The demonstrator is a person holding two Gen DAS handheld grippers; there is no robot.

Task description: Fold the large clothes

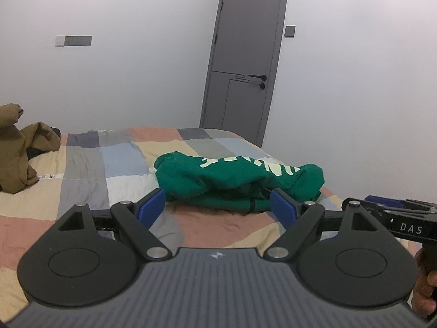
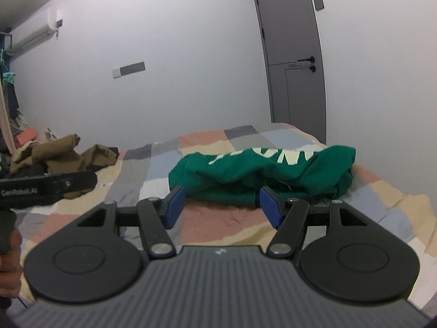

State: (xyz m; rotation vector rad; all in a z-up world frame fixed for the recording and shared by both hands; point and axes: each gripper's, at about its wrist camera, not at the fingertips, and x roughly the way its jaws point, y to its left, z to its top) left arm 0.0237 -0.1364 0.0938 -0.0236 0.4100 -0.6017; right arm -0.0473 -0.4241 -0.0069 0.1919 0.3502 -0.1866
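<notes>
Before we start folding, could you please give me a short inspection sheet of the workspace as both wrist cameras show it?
Surface: bed under a patchwork cover of pastel squares, somewhat wrinkled.
Job's things: green sweatshirt with pale lettering, bunched in a heap on the bed, not yet folded.
Clutter: brown garment crumpled at the far left of the bed, with dark items beside it.
Grippers: left gripper open, nothing between its blue pads; right gripper open too, empty; both point at the sweatshirt's near edge, short of it.
Cables: nothing seen.
Surroundings: grey door closed, wall switch panel, air conditioner high on the left wall.
</notes>
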